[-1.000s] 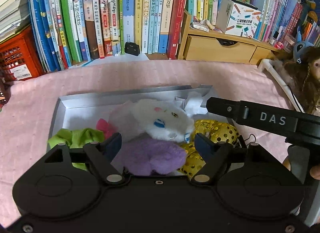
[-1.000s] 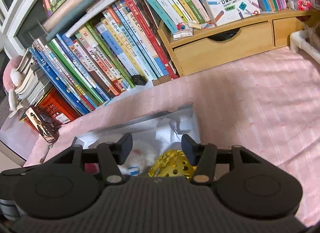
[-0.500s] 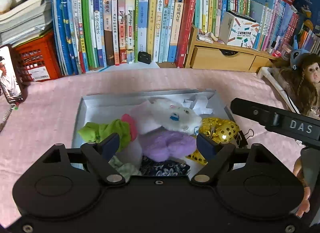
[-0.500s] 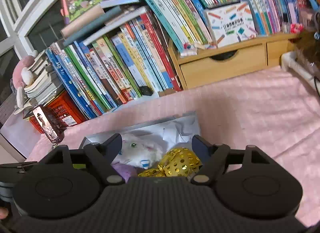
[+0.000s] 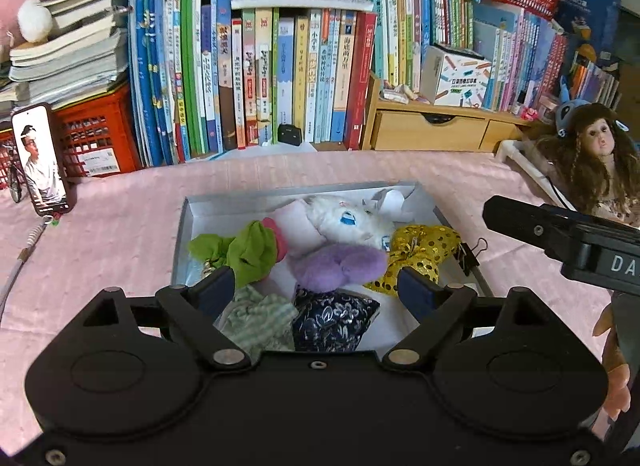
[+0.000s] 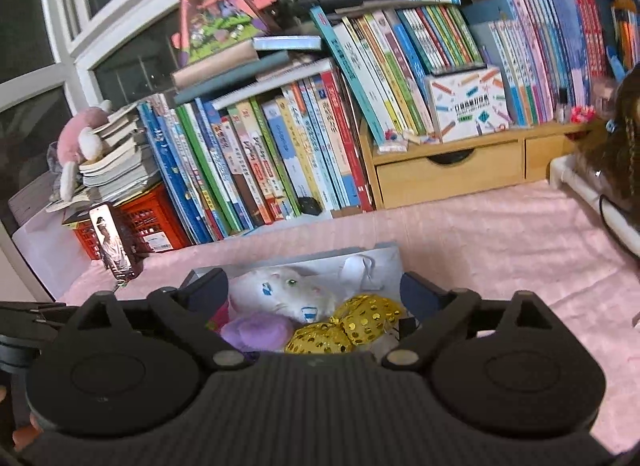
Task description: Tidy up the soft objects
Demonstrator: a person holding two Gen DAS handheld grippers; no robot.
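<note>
Six soft items fill the grey box (image 5: pixel 182 234), the white plush cat (image 5: pixel 348 219) lying at its 12 o'clock end. Both the left gripper (image 5: pixel 316 290) and right gripper (image 6: pixel 314 292) hover spread and empty. The cat looks light and squashy, so I judge a pinch across its body would hold best.

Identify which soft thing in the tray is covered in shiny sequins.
The gold bow, lying at the tray's right side beside the white plush cat. It alone glitters; the purple plush, green cloth and dark flowered pouch are matte.
</note>
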